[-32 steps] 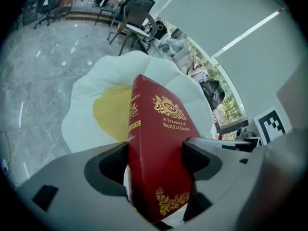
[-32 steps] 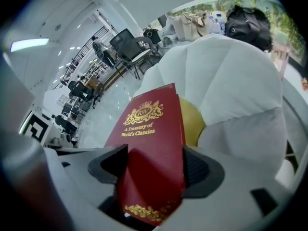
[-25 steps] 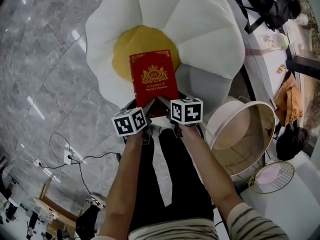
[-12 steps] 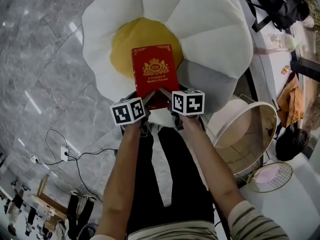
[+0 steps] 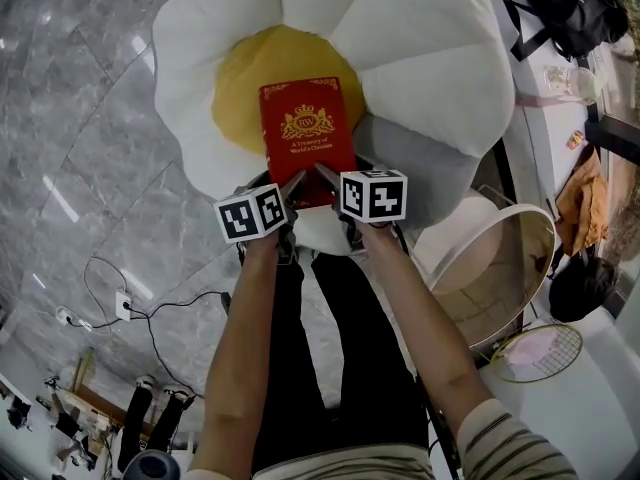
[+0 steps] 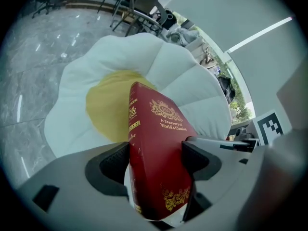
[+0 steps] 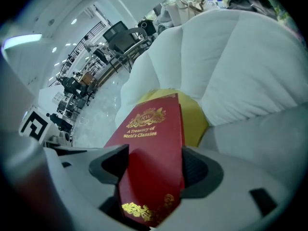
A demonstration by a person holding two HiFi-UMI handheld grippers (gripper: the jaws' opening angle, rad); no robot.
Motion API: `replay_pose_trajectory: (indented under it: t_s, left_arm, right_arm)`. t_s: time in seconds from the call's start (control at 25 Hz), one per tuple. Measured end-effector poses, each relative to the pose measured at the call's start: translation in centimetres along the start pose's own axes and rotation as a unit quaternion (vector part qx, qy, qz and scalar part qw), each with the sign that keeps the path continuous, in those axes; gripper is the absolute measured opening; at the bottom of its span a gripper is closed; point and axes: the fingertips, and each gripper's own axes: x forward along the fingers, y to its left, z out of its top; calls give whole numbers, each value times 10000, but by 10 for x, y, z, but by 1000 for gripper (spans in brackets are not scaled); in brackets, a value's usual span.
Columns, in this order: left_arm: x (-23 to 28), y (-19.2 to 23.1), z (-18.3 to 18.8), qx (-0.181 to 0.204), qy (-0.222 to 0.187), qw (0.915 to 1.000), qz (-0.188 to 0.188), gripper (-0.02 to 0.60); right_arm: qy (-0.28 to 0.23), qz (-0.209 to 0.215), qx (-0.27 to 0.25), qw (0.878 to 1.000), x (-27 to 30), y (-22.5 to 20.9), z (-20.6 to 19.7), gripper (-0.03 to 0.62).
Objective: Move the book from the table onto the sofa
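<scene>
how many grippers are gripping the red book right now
2. The left gripper grips the book at its near left corner; the right gripper, its near right corner. None hidden.

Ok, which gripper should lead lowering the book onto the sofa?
Left, marginally: left gripper and right gripper both clamp the book by its near edge over the sofa, but the left holds the spine side.

Red book point(image 5: 308, 133) with gold crest and lettering; sofa point(image 5: 420, 58) white with a yellow centre; floor point(image 5: 80, 168) grey, veined like marble; sleeve point(image 5: 510, 440) striped light and dark
</scene>
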Motion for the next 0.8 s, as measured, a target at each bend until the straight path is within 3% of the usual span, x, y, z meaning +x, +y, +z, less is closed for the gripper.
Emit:
replay_pose_trajectory:
  t_s: [0.44,0.8]
  left_arm:
    - [17,15,-4,190,107,9996,164,351]
    - [21,20,-12,-72,167,9998,70,351]
  right_arm:
    - [115,-59,-100,9999,21,-12,-5,348]
    - [268,-130,-58,9995,25,-19,-11,348]
